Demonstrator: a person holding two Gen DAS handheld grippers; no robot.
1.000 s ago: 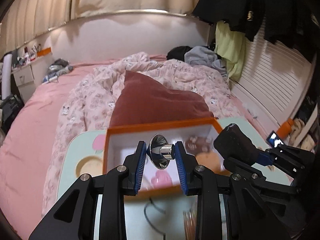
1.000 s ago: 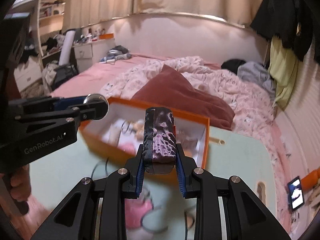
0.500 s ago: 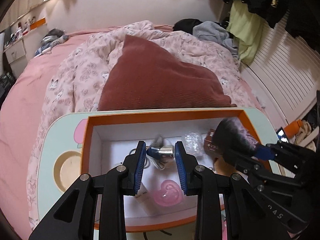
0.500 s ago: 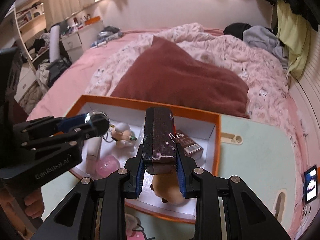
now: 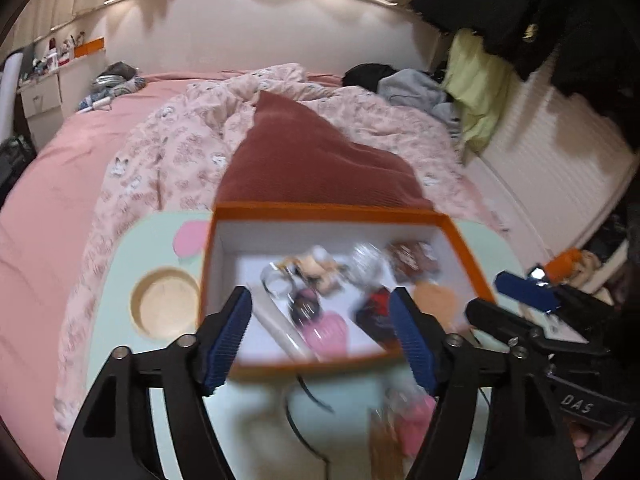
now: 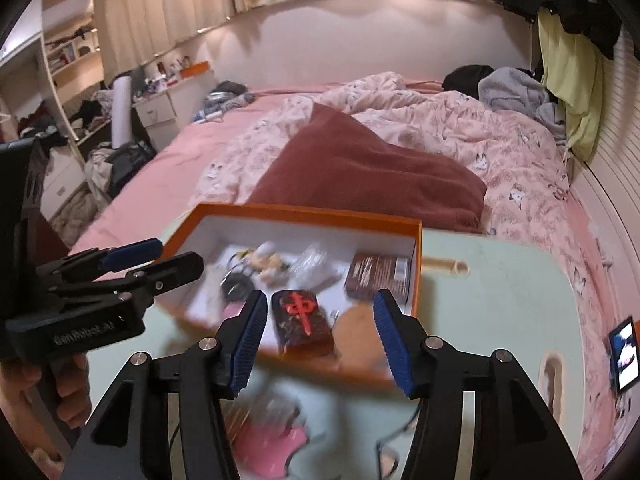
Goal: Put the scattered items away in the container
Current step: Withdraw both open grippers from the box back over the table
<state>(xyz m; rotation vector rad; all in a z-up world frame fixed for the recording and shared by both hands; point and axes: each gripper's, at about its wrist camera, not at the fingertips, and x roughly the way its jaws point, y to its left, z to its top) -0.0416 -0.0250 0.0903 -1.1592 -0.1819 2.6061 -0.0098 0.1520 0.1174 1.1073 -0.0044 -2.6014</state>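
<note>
L tongs opening, nothing between pads. R tongs opening, pads clear of black pouch w/ red character, lying at 6 o'clock in orange box on counter.

Pink bed, maroon pillow, beige curtains, cluttered shelves left.

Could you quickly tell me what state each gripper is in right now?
Left gripper: jaws opening, nothing held.
Right gripper: jaws opening, black block with a red character lies released between them.
</note>
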